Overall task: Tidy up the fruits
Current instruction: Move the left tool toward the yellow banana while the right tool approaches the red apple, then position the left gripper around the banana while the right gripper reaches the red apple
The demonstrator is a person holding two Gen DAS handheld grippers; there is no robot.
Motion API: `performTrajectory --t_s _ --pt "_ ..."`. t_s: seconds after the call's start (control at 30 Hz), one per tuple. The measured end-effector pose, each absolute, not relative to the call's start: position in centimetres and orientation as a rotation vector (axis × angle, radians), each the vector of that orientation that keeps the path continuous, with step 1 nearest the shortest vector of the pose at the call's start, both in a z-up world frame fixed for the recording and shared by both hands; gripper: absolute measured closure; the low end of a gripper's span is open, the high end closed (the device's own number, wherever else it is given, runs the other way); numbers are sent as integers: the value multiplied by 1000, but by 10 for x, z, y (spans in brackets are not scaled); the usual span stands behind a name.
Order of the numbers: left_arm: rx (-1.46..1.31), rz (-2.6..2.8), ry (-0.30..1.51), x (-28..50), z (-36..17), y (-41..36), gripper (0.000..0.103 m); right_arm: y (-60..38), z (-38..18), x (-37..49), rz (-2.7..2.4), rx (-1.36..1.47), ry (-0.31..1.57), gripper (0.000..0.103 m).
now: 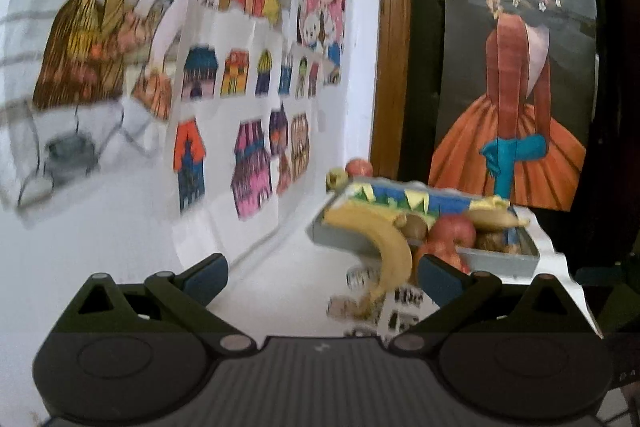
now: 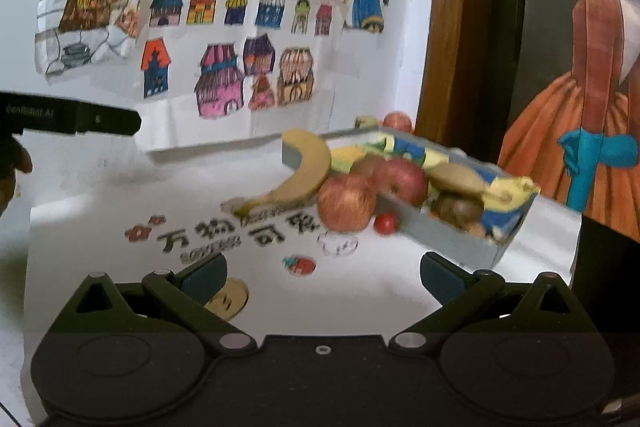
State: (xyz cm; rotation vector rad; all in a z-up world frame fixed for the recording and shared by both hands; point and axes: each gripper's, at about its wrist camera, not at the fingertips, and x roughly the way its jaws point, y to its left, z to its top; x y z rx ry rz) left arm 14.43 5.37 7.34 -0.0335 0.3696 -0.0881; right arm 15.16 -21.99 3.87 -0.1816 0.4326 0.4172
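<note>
- Both views look across a white table [image 2: 100, 227] that stands against a wall hung with children's drawings [image 2: 224, 39].
- A shallow grey box [image 2: 448, 233] sits near the far right corner of the table. It holds a red apple [image 2: 400, 179], what look like two brown kiwis [image 2: 456, 179], and a yellow piece at its right end that may be a second banana, though blur makes this uncertain.
- Several fruits lie outside the box. A banana [image 2: 304, 171] leans over the box's left end with its tip on the table. A second apple [image 2: 346, 203] rests on the table touching the box's front wall. A small red tomato [image 2: 385, 223] sits just beside that apple.
- Two more round fruits [image 1: 350, 173] sit behind the box, near the wall.
- Judged from this, the sorting looks partly done, with those loose fruits left to place.
- The left gripper [image 1: 322, 277] is held wide apart and carries nothing; it faces the banana from the box's short end.
- The right gripper [image 2: 322, 277] is likewise spread wide and empty, well short of the fruit.
- Open room lies on the printed mat [image 2: 240, 239] in front of the box.
- The box is close to the table's right edge, with a dark door frame [image 2: 452, 27] behind it, so space there is tight.
</note>
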Motion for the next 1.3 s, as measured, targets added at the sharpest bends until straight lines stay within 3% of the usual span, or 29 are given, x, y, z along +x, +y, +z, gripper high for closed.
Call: performTrajectory --t_s 0.23,0.77,1.3 --pt "15 -128 368 181 80 49 0 -224 42 179 454 -192 406 1" --pt "50 -214 531 274 22 19 0 -223 7 279 555 -207 558 1" --pt "-52 -274 631 337 0 -9 0 -197 -14 323 630 -255 585 11"
